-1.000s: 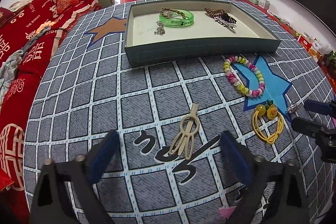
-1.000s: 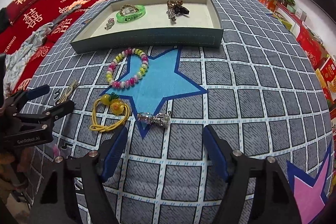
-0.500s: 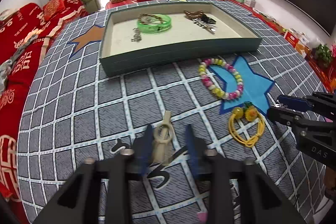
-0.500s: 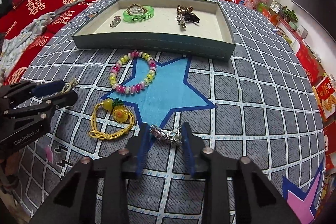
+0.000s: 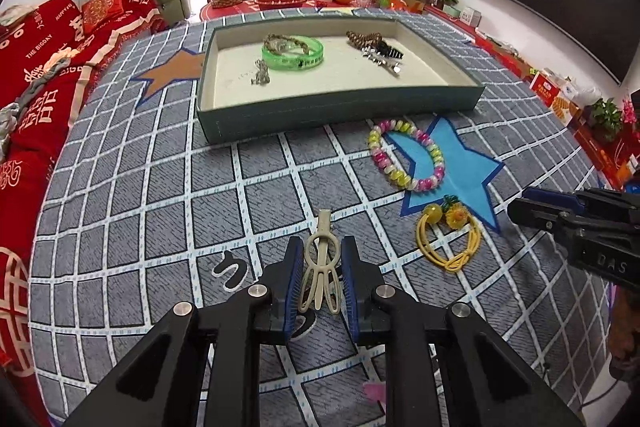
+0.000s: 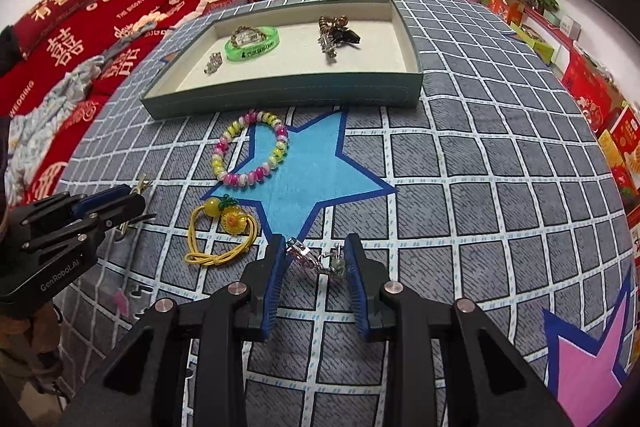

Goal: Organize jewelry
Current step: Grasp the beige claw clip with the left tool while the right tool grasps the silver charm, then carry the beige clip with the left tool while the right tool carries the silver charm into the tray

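Note:
My left gripper [image 5: 320, 269] is shut on a beige hair clip [image 5: 321, 263], held just above the checked cloth. My right gripper [image 6: 316, 259] is shut on a small silver clip-like trinket [image 6: 316, 259] at the blue star's lower point. The grey-green tray [image 5: 340, 105] holds a green bangle [image 5: 292, 53], a braided bracelet, a small silver charm [image 5: 261, 71] and dark hair clips [image 5: 376, 47]. A pink-and-yellow bead bracelet [image 5: 406, 155] and a yellow hair tie with flower beads [image 5: 448, 235] lie on the cloth between tray and grippers.
The cloth-covered table [image 6: 480, 187] has printed blue, orange and pink stars. A red sofa [image 5: 36, 67] lies to the left. A cluttered table and boxes stand behind the tray. The right gripper shows at the right edge of the left wrist view [image 5: 580, 223].
Both grippers went from wide open to shut: the left closed on the beige hair clip, the right on the silver trinket. Both have lifted slightly.

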### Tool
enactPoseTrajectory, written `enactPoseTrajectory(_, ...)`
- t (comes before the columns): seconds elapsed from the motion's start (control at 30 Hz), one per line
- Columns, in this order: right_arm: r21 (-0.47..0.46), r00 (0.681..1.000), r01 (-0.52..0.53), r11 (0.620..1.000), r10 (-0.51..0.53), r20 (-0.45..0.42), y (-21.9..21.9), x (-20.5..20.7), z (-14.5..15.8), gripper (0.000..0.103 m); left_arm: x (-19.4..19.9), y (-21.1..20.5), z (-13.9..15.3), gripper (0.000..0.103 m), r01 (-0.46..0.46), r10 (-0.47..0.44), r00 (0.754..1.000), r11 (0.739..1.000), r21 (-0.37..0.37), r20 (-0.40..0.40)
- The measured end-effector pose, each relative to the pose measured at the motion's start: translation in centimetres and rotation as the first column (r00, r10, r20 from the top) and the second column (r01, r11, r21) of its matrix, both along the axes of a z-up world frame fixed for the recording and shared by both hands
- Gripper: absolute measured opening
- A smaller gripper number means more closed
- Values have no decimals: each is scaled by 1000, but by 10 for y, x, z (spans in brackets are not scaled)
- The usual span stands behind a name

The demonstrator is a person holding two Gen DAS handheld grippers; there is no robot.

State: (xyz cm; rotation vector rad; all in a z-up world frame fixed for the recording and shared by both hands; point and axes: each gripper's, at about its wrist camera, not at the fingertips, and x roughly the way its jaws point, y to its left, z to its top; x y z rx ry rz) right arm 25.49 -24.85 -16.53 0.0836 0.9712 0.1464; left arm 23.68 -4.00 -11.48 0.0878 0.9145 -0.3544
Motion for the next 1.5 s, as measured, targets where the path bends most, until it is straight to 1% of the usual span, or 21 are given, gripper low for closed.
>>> enactPoseTrajectory(0.17, 46, 1000, 18, 999, -18, -3, -7, 2, 6, 18, -3, -2, 14, 33, 16, -15, 999, 1000, -18, 31)
enactPoseTrajectory(0.33, 50, 1000, 27, 998, -27, -1, -11, 2, 8, 18, -6, -4, 23, 33, 32, -30, 998, 999, -26, 50)
enactPoseTrajectory(0.47, 61, 1000, 22, 998, -22, 1, -13, 0, 7, 18, -6, -4, 24, 33, 29, -27, 998, 999, -27, 51)
enactPoseTrajectory(0.67, 79, 999, 41, 996, -42, 5, -19, -7, 6, 18, -8, -3, 26, 33, 23, -21, 998, 999, -30, 54)
enactPoseTrajectory(0.8, 211, 997, 76, 974, -76, -8, -35, -7, 11, 18, -6, -1, 30, 33, 17, -15, 998, 999, -37, 59)
enactPoseTrajectory(0.97, 276, 994, 111, 955, -110, -18, -49, -3, 17, 18, -5, 0, 32, 33, 11, -9, 998, 999, -39, 62)
enactPoseTrajectory(1.1, 287, 993, 120, 950, -119, -18, -53, 2, 21, 18, -2, 2, 33, 33, 7, -4, 998, 999, -45, 57)
enactPoseTrajectory(1.2, 278, 992, 121, 953, -123, -13, -54, 6, 25, 18, 2, 3, 35, 33, 4, -1, 998, 999, -51, 56)
enactPoseTrajectory(1.5, 257, 994, 100, 961, -110, 25, -54, 30, 46, 18, 28, 5, 53, 33, -2, 7, 996, 998, -56, 91)
